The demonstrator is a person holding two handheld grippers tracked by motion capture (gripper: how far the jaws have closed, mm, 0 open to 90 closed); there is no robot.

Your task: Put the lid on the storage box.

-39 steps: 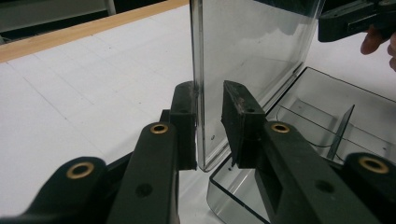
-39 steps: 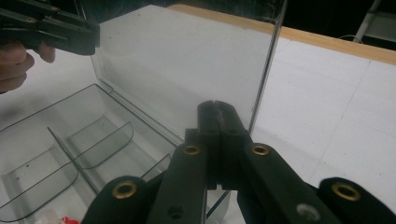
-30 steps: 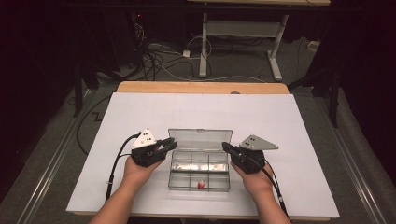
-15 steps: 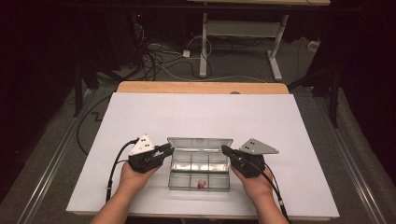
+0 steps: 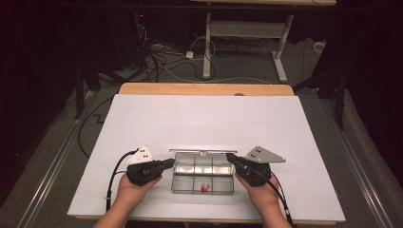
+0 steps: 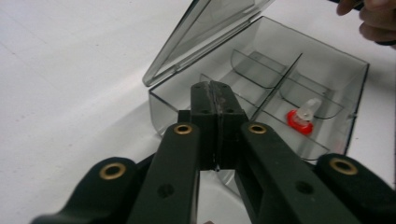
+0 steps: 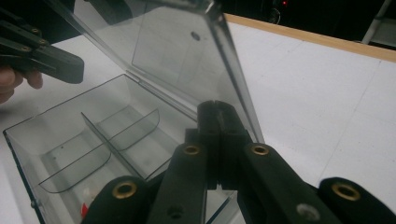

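Both grippers, left & right, were clenched empty beside clear box—light, slippery, brittle; best pushed at lid edge.

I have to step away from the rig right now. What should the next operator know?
Left gripper: shut, empty, at the left end of the clear box.
Right gripper: shut, empty, at the box's right end by the lid.
The box sits at the near middle of the white table; the lid is partly lowered, tilted over the compartments. A small red-and-white piece lies in a front compartment.
Done: piece is in the box.
Left: probably finish closing the lid.
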